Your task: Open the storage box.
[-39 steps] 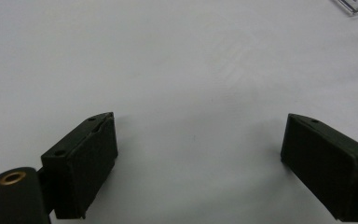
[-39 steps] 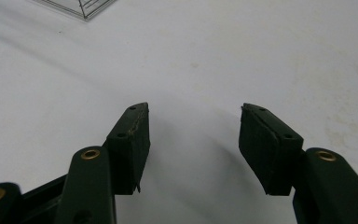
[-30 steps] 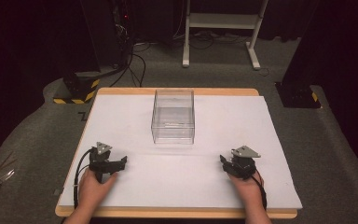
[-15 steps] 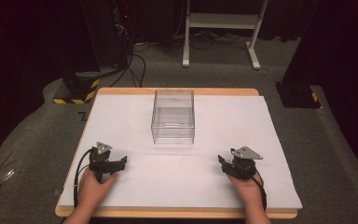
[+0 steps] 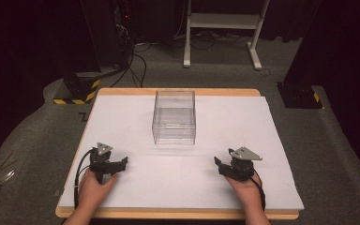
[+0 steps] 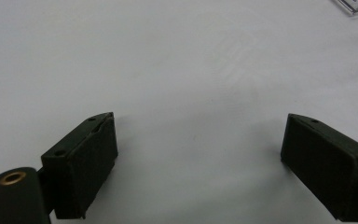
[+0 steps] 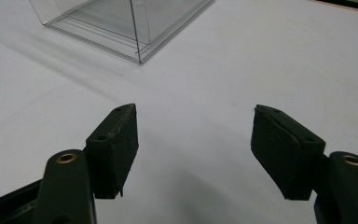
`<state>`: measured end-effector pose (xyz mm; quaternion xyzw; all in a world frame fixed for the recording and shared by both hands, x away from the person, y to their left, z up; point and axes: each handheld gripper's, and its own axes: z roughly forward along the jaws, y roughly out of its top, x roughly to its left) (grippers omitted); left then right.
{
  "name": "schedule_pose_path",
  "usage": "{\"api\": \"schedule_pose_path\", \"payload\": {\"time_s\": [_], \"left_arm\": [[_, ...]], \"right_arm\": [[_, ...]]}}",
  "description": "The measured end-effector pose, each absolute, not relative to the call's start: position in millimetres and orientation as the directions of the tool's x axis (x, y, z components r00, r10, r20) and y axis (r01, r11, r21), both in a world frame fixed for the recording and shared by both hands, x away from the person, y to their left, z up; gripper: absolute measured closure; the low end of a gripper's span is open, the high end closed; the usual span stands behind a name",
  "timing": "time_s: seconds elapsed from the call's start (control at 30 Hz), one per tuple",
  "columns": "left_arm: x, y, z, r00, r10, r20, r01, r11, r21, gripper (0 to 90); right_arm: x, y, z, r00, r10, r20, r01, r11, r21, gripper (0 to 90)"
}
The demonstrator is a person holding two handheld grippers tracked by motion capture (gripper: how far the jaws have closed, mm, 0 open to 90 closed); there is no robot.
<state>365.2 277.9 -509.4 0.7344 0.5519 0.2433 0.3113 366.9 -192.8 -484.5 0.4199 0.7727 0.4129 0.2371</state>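
A clear plastic box, rectangular w/ an open top, stood upright on the white table surface, roughly centred left-to-right and toward the far half. Its walls were see-through, so the white beneath showed through; nothing could be made out inside. In the right gripper view one bottom corner of the box appeared at upper left, edges crisp, resting flat on the surface. In the left gripper view only a small corner showed at top right.

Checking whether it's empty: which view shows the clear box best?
The high view: the whole clear box shows, open-topped, seemingly empty. The right gripper view catches its near corner; the left gripper view, a sliver.
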Motion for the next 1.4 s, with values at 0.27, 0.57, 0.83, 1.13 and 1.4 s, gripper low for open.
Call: {"api": "schedule_pose_path", "payload": {"time_s": [0.27,0.57,0.83,1.13,1.4], "left_arm": [[365,278,-509,0.273,0.962,0.013,0.659,-0.197,0.726,11.0],[365,278,-509,0.272,0.962,0.012,0.66,-0.196,0.726,11.0],[365,278,-509,0.273,0.962,0.013,0.659,-0.197,0.726,11.0],[365,278,-509,0.273,0.962,0.013,0.659,-0.197,0.726,11.0],[365,278,-509,0.273,0.962,0.013,0.659,-0.197,0.726,11.0]], "right_arm": [[363,-181,-484,-0.564,0.825,-0.031,0.427,0.324,0.844,33.5],[361,-163,-480,-0.612,0.791,-0.016,0.41,0.335,0.848,32.2],[357,-143,-474,-0.662,0.749,-0.029,0.374,0.363,0.853,33.5],[362,-126,-471,-0.686,0.726,-0.05,0.362,0.4,0.842,34.8],[372,-118,-468,-0.684,0.73,-0.013,0.39,0.381,0.839,30.2]]}}
